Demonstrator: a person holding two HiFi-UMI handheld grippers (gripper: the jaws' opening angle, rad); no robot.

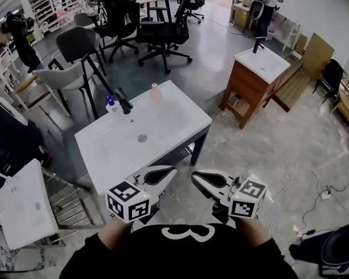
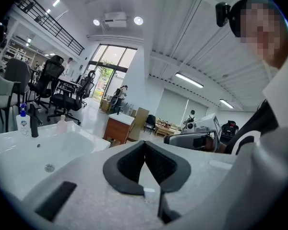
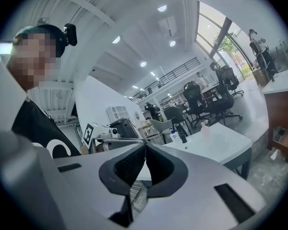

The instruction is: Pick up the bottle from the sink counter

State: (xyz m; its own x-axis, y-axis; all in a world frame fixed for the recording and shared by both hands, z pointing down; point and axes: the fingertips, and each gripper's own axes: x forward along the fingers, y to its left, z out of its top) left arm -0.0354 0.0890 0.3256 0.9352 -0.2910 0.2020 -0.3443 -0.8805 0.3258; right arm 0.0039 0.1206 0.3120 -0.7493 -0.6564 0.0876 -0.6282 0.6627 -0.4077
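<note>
two grippers are shown held low in front of a person in a black shirt, both shut tight with nothing between the jaws. the left gripper (image 1: 173, 169) and the right gripper (image 1: 193, 177) are seen side by side, a gap left between them, with their tips turned in toward each other, just off the near edge of the white sink counter (image 1: 180, 118). in each gripper's own view the dark pads are pressed together along their whole length. a bottle with a blue cap (image 1: 110, 104) is stood upright at the far left corner of the counter, just left of the black tap (image 1: 123, 100). a pale pink bottle (image 1: 155, 92) is set upright on the far edge, to the right of the tap. both bottles are well apart from the grippers, and which one is meant cannot be told. a drain (image 1: 142, 138) is seen in the middle of the basin. a wooden cabinet (image 1: 247, 89) with a second basin is placed to the far right, and office chairs (image 1: 163, 31) are gathered beyond.
</note>
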